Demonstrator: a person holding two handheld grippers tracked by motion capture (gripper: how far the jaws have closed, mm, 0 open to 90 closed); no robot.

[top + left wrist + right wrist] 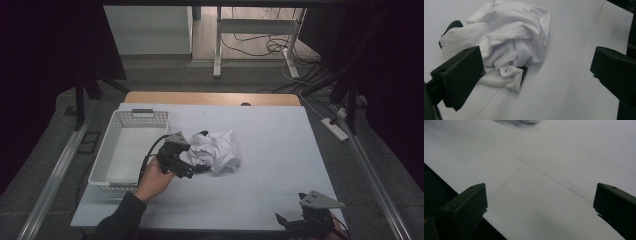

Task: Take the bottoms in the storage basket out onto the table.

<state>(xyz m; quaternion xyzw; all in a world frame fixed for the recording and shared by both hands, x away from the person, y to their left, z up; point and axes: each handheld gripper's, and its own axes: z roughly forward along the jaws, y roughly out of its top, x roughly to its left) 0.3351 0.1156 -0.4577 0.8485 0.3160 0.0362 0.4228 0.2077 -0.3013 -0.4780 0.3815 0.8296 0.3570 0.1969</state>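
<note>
Where the person's left hand (152, 177) comes in from the bottom of the high view, it holds the left gripper at the cloth.

Left gripper (197, 167): jaws spread wide and holding nothing; in its own view (536, 75) one jaw stands just at the cloth's near edge, the other well off over bare table.

Cloth (217, 150): a crumpled white heap with black trim, lying on the table left of centre, just beside the left gripper. In the left gripper view (504, 42) its folds bunch up, with a black patch at the far left edge and another under the near fold.

Basket (150, 118): white, slotted walls, at the table's left edge, its near end overhanging toward the person; nothing can be seen inside. It lies just beside the left hand, apart from the cloth.

Table (280, 150): white top with faint grid lines, a wooden strip along the far edge. The right half is bare from the cloth to the right edge, and so is the near strip between the two grippers.

Right gripper (287, 220): at the near right corner, well apart from the cloth. In its own view (540, 205) the jaws are spread and hold nothing, over bare table, with the table's edge running just by one jaw.

Beyond the table: grey floor, metal rails (55, 175) either side, cables (310, 75) at the far right.
</note>
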